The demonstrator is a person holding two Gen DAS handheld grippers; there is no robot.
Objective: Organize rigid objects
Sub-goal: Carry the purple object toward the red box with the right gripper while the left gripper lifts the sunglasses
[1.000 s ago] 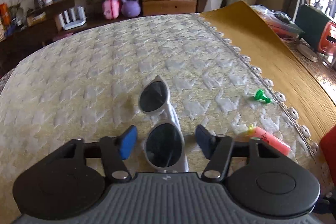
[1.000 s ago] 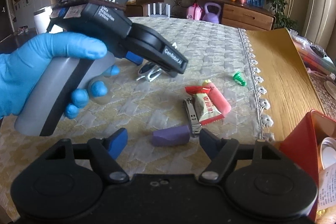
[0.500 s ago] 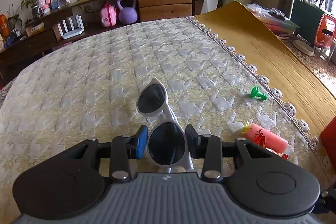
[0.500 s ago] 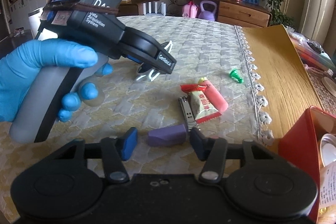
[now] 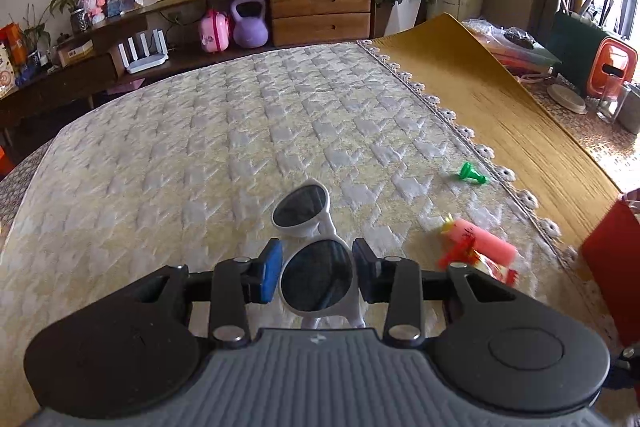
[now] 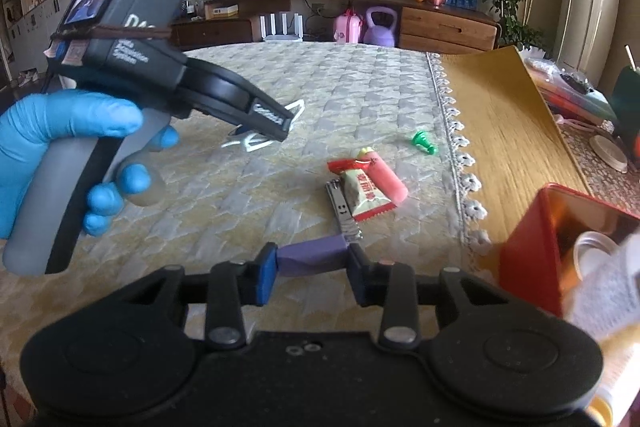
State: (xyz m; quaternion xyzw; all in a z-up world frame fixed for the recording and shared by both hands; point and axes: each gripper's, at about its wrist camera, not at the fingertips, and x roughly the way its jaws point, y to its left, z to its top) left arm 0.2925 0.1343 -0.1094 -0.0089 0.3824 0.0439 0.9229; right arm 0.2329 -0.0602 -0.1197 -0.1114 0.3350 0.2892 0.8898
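My left gripper (image 5: 316, 273) is shut on white-framed sunglasses (image 5: 302, 209), gripping the near lens and holding them above the quilted cloth. From the right wrist view the left gripper (image 6: 276, 125) hangs lifted with the sunglasses' arms (image 6: 256, 143) below it. My right gripper (image 6: 312, 265) is shut on a purple block (image 6: 314, 255), held just above the cloth. A nail clipper (image 6: 342, 207), a red-and-white snack packet (image 6: 366, 191), a pink tube (image 6: 386, 177) and a green peg (image 6: 424, 141) lie on the cloth.
A red tin box (image 6: 560, 247) with a jar and paper inside stands at the right, on the wooden mat (image 6: 500, 131). The cloth's lace edge (image 6: 460, 147) runs between. Cluttered items sit at the far right table edge (image 5: 608, 67).
Both grippers closed: the left on the sunglasses lens, the right on the purple block. Both have risen a little from the cloth with their objects.
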